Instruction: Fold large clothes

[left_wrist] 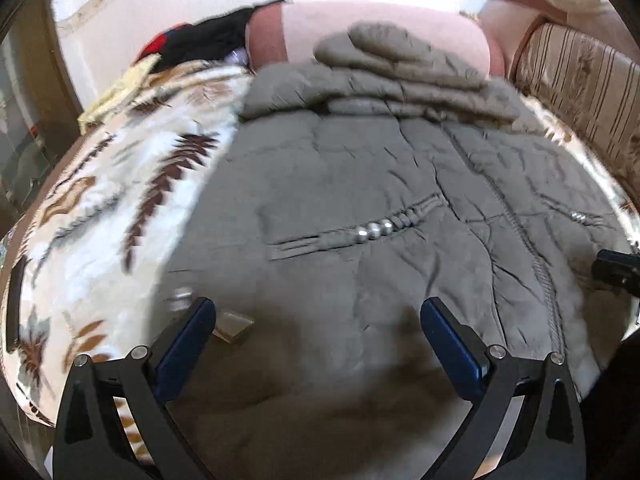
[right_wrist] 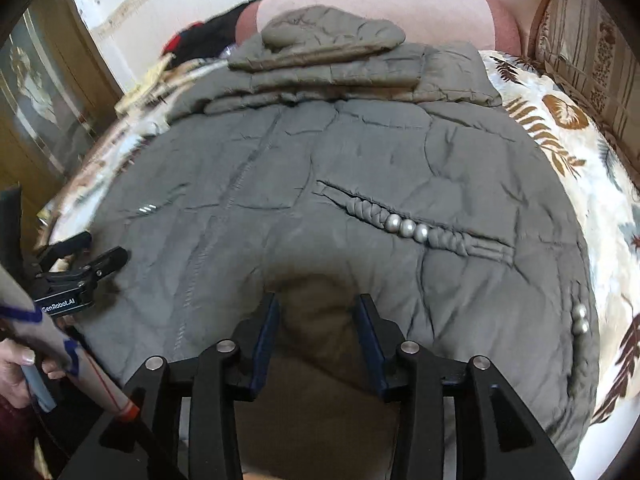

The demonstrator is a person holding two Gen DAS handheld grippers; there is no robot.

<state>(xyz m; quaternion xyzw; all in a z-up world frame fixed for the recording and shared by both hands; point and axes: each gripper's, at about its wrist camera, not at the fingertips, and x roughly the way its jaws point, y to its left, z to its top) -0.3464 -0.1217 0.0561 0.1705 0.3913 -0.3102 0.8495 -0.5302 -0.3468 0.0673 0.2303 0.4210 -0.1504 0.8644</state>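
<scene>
A large olive-grey quilted coat (left_wrist: 360, 184) lies front up on a leaf-patterned blanket (left_wrist: 100, 208), with its sleeves and hood folded over the top end (left_wrist: 400, 76). It fills the right wrist view too (right_wrist: 320, 168). My left gripper (left_wrist: 316, 320) is open wide, just above the coat's near hem, holding nothing. My right gripper (right_wrist: 316, 312) has its jaws partly closed around a raised fold of the coat's hem (right_wrist: 316, 300). The left gripper also shows at the left edge of the right wrist view (right_wrist: 92, 256), and the right gripper shows at the right edge of the left wrist view (left_wrist: 616, 270).
Pink pillow (left_wrist: 380, 28) lies behind the coat. Dark and red clothes (left_wrist: 200, 40) are piled at the back left. A striped sofa back (left_wrist: 580, 88) runs along the right. A wooden glass-door cabinet (right_wrist: 44, 92) stands at the left.
</scene>
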